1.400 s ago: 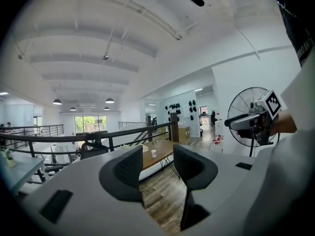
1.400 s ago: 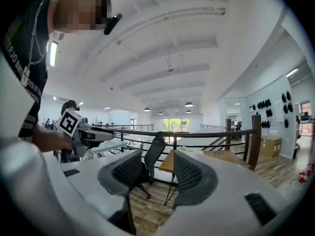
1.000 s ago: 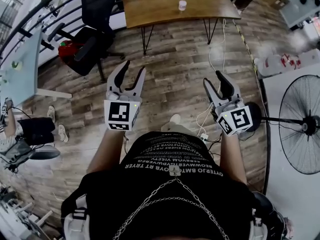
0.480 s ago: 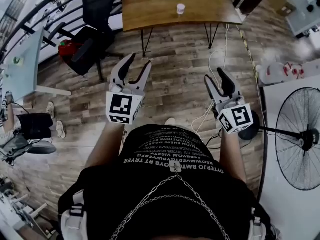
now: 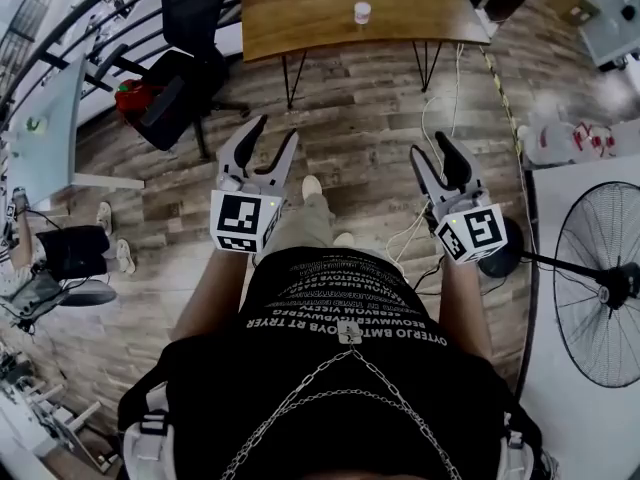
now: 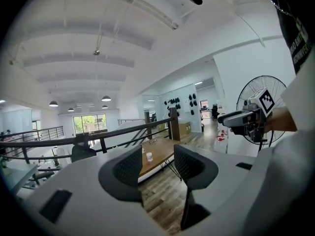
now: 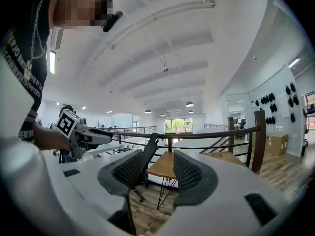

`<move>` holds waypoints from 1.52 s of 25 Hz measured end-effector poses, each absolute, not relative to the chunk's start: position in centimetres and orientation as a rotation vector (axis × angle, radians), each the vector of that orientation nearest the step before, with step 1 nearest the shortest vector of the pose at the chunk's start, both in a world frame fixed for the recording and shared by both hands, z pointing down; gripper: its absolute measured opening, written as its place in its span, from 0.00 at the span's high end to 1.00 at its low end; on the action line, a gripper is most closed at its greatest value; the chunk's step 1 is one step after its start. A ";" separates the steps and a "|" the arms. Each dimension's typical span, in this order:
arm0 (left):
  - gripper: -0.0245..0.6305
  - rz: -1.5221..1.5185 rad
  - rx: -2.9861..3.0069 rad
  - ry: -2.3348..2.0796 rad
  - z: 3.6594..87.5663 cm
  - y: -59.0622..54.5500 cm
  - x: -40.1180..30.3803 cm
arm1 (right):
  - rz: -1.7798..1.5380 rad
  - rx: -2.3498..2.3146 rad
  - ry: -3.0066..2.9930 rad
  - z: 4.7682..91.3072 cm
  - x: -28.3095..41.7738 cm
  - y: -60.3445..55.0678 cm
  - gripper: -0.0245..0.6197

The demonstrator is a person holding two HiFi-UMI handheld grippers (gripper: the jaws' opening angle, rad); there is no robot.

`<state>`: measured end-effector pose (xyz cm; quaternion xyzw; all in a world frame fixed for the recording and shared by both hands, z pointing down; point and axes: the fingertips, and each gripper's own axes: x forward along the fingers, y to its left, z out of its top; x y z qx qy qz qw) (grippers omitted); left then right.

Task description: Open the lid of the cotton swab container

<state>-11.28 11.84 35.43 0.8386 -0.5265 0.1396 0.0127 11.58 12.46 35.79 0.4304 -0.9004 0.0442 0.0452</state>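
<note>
L gripper (image 5: 272, 134): jaws spread, nothing betw them, held out ahead of person over wood floor (image 5: 360, 108)
R gripper (image 5: 432, 148): jaws spread too, empty, well apart from L
Swab container (image 5: 363, 12): small white tub, upright on wooden table (image 5: 300, 18), well ahead of both grippers, untouched
Around: black office chair (image 5: 185, 63) left of table, standing fan (image 5: 605, 288) off to right

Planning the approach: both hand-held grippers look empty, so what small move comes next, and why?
Probably step toward the wooden table: the white container stands on it, far beyond reach, and the left hand-held gripper and right hand-held gripper are open and empty.
</note>
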 end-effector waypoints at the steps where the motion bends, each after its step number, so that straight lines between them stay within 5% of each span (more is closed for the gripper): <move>1: 0.65 0.435 2.610 -1.635 35.8 11.4 -11.4 | 0.134 1.319 -2.748 36.0 11.5 12.1 0.66; 38: 0.65 0.393 2.788 -1.525 34.0 -12.5 -12.8 | 0.049 1.513 -2.670 34.0 9.5 -9.5 0.69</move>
